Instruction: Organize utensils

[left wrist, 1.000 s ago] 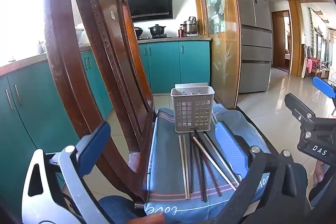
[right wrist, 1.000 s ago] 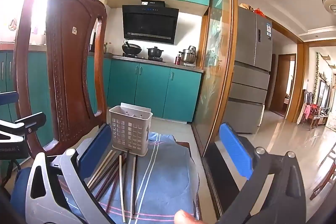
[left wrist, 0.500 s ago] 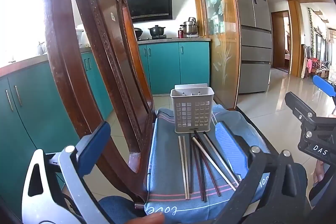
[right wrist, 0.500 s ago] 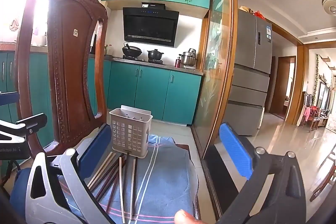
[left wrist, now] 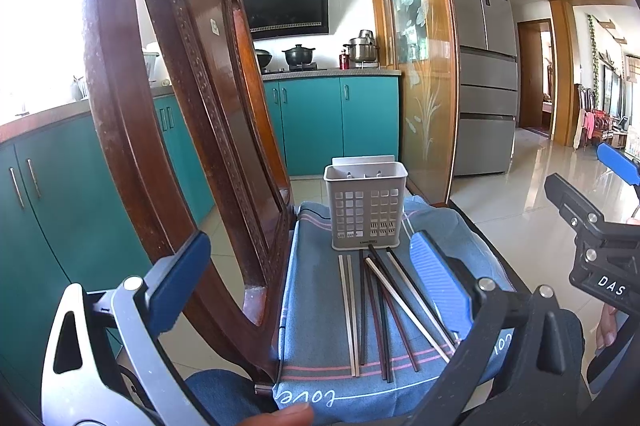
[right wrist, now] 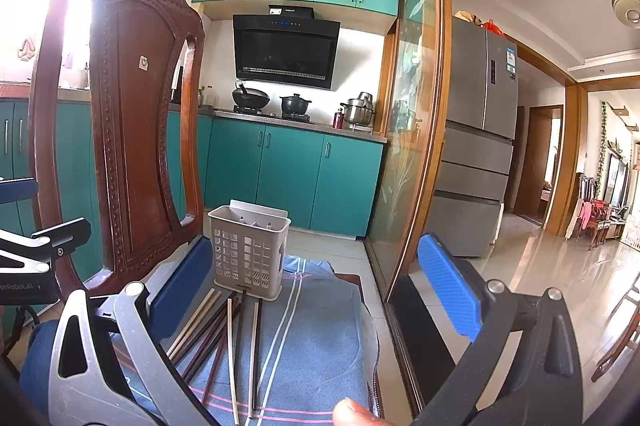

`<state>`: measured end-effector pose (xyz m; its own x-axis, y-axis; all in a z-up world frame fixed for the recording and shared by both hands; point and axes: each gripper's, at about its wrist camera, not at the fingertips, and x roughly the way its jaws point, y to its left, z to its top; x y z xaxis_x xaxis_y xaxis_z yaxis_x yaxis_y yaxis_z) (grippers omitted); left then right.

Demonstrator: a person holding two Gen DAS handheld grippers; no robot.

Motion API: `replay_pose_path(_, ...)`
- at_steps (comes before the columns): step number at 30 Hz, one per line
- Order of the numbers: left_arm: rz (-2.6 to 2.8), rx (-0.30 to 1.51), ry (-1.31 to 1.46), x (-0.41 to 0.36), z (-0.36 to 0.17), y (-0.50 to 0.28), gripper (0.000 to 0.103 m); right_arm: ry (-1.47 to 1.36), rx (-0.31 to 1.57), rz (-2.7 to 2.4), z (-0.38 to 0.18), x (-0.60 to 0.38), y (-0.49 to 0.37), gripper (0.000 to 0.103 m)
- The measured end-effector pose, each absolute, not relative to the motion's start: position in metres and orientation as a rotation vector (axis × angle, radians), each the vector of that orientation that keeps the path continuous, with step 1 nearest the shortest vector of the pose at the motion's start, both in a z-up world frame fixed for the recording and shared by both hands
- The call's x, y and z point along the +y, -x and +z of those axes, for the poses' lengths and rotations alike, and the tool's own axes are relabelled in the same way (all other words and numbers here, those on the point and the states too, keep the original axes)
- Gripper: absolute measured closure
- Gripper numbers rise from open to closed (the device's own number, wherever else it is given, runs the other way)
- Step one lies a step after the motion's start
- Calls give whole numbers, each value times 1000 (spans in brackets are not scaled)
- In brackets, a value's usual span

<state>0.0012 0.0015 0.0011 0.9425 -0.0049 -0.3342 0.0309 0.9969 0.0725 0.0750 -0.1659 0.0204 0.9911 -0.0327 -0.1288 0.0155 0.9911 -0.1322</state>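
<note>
A grey perforated utensil holder (left wrist: 366, 206) stands upright at the far end of a blue cloth (left wrist: 316, 306) on a chair seat; it also shows in the right wrist view (right wrist: 248, 252). Several chopsticks (left wrist: 384, 310), pale and dark, lie loose on the cloth in front of the holder, and show in the right wrist view (right wrist: 224, 338). My left gripper (left wrist: 310, 286) is open and empty above the near end of the chopsticks. My right gripper (right wrist: 316, 290) is open and empty, held to the right above the cloth (right wrist: 312, 338).
The carved wooden chair back (left wrist: 168, 114) rises close on the left. A glass sliding door (right wrist: 412, 130) in a wooden frame stands just right of the seat. Teal kitchen cabinets (left wrist: 332, 122) and a fridge (left wrist: 484, 74) are behind. The right gripper's body (left wrist: 592, 246) shows at the right.
The right wrist view has tilted slightly, with the holder a bit lower and nearer centre. The left gripper and the chopsticks have not moved.
</note>
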Motion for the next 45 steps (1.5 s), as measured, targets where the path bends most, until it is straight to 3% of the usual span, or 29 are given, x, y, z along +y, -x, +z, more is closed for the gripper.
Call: replay_pose_path(45,-22,349,-86,-3,1,-3,4,126,130,-24,20,-167,-75,2)
